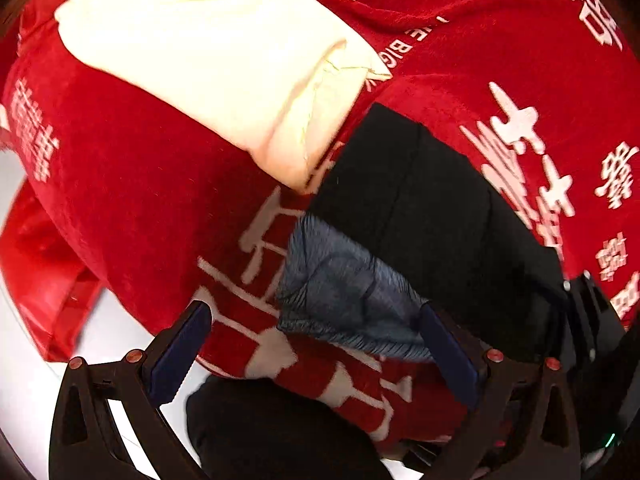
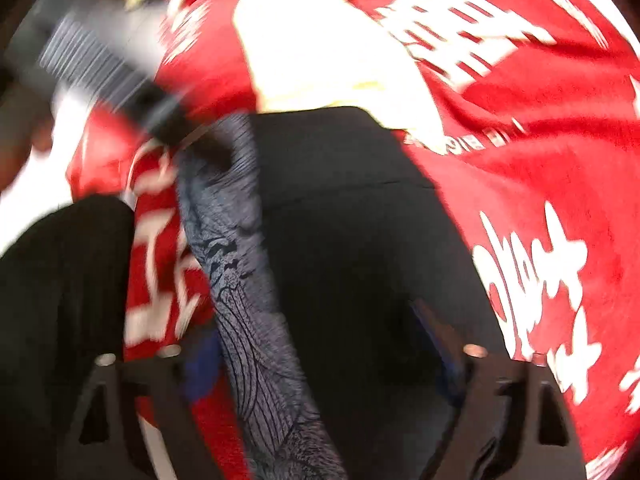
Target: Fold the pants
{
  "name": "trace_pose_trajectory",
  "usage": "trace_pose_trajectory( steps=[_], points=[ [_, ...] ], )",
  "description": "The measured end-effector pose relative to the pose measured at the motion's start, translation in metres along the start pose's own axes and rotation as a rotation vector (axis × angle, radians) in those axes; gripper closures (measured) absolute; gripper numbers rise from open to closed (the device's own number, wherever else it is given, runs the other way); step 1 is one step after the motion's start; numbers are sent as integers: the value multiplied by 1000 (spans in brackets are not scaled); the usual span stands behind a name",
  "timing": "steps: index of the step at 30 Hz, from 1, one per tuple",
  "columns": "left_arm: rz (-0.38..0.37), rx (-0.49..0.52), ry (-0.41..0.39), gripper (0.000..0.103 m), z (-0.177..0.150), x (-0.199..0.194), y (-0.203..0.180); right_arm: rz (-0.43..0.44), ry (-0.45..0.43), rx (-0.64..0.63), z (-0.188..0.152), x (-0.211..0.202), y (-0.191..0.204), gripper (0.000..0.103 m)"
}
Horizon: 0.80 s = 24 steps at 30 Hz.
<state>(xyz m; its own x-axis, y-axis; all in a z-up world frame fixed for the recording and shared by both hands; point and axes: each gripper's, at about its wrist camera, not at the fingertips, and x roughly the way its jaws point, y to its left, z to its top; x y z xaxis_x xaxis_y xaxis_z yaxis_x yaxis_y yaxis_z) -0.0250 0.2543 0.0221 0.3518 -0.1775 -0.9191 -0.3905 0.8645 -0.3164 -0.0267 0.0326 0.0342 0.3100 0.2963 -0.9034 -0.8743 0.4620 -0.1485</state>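
Observation:
Black pants (image 1: pixel 432 208) lie folded on a red cloth with white characters (image 1: pixel 132 184); a blue-grey patterned garment (image 1: pixel 348 296) lies along their left edge. My left gripper (image 1: pixel 316 344) is open, its fingers spread just in front of the blue-grey piece, holding nothing. In the blurred right wrist view the black pants (image 2: pixel 360 232) fill the centre with the blue-grey strip (image 2: pixel 248 320) at their left. My right gripper (image 2: pixel 320 352) is open, its fingers either side of the pants and the strip. The other gripper (image 2: pixel 108 76) reaches in at upper left.
A folded cream garment (image 1: pixel 224 64) lies on the red cloth behind the pants; it also shows in the right wrist view (image 2: pixel 320 52). The red cloth (image 2: pixel 540 152) hangs over the table edge at left. A dark clothed shape (image 1: pixel 276 432) is below, near the white floor (image 1: pixel 24 392).

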Motion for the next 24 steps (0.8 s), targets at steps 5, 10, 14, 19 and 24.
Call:
trace_pose_trajectory(
  steps=[5,10,14,19,24],
  points=[
    [-71,-15,49,0,6,1,-7,19,-37,49,0,-5,-4,35],
    [-149,-41,100,0,15,8,-9,32,-85,129,-1,-8,-5,39],
    [-175,-91,119,0,19,8,-1,46,-103,173,-2,-14,-11,39],
    [-178,-90,150,0,17,14,-8,42,-105,169,-2,-12,-13,39],
    [-198,-116,175,0,32,35,-28,50,-113,178,-4,-11,-16,39]
  ],
)
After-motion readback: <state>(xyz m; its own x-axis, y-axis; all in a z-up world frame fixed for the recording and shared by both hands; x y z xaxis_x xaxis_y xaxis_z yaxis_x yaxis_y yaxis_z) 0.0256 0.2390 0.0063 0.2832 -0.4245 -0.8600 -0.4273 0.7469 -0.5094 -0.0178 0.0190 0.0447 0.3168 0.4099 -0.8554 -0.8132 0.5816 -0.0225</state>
